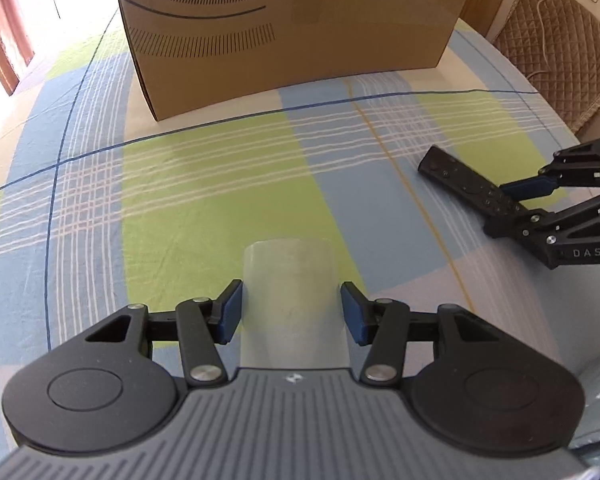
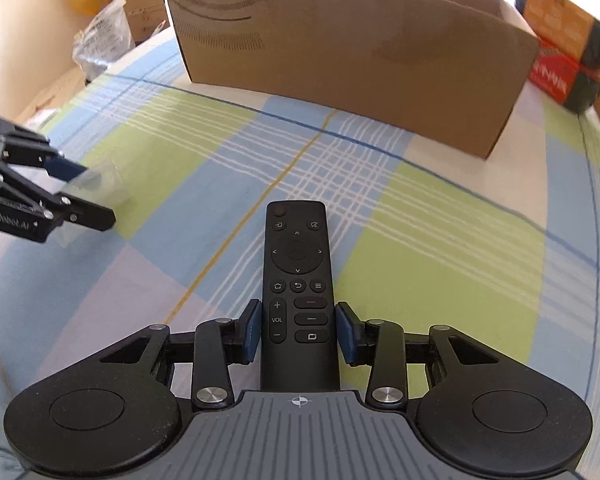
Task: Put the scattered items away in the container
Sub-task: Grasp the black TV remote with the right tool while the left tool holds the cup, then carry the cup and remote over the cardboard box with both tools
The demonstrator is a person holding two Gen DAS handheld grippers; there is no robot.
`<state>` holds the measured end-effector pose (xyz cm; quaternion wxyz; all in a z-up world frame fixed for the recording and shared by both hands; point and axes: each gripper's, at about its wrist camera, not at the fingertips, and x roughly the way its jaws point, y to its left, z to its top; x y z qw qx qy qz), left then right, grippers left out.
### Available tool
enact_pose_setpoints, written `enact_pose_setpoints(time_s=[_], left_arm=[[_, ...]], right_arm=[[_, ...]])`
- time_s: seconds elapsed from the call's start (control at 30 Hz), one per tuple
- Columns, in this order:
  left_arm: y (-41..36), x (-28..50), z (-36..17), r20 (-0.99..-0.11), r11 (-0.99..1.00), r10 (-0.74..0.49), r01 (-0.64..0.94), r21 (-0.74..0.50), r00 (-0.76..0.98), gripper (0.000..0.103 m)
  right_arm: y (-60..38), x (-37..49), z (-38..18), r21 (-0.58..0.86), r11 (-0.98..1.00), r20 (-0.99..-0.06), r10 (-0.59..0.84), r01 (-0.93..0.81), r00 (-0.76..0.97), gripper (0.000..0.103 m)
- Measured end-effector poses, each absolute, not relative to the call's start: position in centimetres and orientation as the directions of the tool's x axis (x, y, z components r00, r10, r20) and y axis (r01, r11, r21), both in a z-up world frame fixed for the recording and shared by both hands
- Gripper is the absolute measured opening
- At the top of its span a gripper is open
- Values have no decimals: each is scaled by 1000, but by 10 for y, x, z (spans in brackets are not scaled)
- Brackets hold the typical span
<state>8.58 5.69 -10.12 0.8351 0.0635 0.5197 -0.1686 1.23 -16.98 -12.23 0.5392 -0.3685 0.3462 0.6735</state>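
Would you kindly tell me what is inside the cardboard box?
Its inside cannot be seen: both views show only the outer walls of the cardboard box and its torn top edge. The remote and clear cup lie outside on the bedsheet.

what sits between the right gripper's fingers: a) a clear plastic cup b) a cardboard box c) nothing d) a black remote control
d: in the right wrist view the black remote control lies lengthwise between the blue pads of the right gripper, while the clear cup is at the left gripper.
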Motion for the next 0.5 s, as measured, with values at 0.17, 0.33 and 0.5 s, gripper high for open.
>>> enact_pose_setpoints(time_s=[0.17, 0.33, 0.5], left_arm=[[58, 87, -88, -887, 936, -222, 345, -77, 406, 47], [56, 90, -68, -872, 930, -238, 358, -78, 428, 47], [53, 97, -47, -852, 918, -257, 392, -67, 457, 47]], right_arm=[[-170, 31, -106, 219, -102, -850, 469, -970, -241, 41], [-166, 47, -88, 342, -45, -813, 486, -939, -320, 41], [-159, 57, -71, 422, -19, -780, 503, -907, -373, 41]])
